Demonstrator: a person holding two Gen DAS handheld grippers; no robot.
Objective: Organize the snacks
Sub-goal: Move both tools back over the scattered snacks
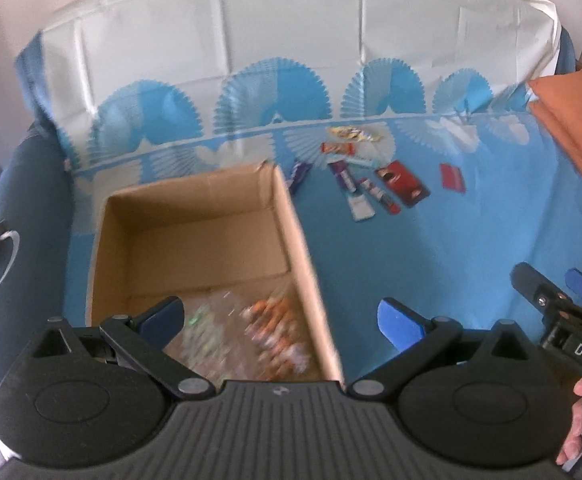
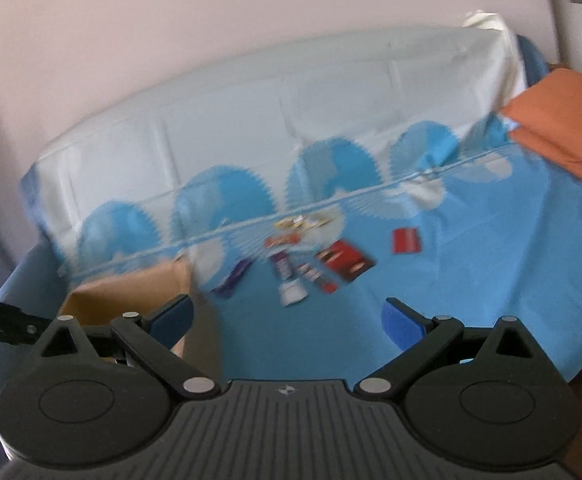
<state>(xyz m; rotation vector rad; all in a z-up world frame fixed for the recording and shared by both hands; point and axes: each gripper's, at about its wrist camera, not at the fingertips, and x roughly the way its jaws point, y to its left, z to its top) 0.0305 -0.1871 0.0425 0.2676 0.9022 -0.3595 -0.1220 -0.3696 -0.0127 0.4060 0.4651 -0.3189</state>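
Observation:
An open cardboard box (image 1: 303,240) stands on the blue cloth; a clear bag of snacks (image 1: 247,328) lies in its near end. My left gripper (image 1: 281,318) is open and empty just above the box's near right part. Several small snack packs (image 1: 367,180) lie scattered on the cloth to the right of the box, among them a purple bar (image 1: 301,174) and a red pack (image 1: 453,176). My right gripper (image 2: 289,320) is open and empty, held above the cloth short of the snacks (image 2: 311,260). The box corner (image 2: 131,292) shows at its left.
The blue and white patterned cloth (image 1: 431,260) covers a sofa-like seat and its back. Folded orange fabric (image 1: 575,124) lies at the right edge. The right gripper's body (image 1: 563,312) shows in the left wrist view at the right.

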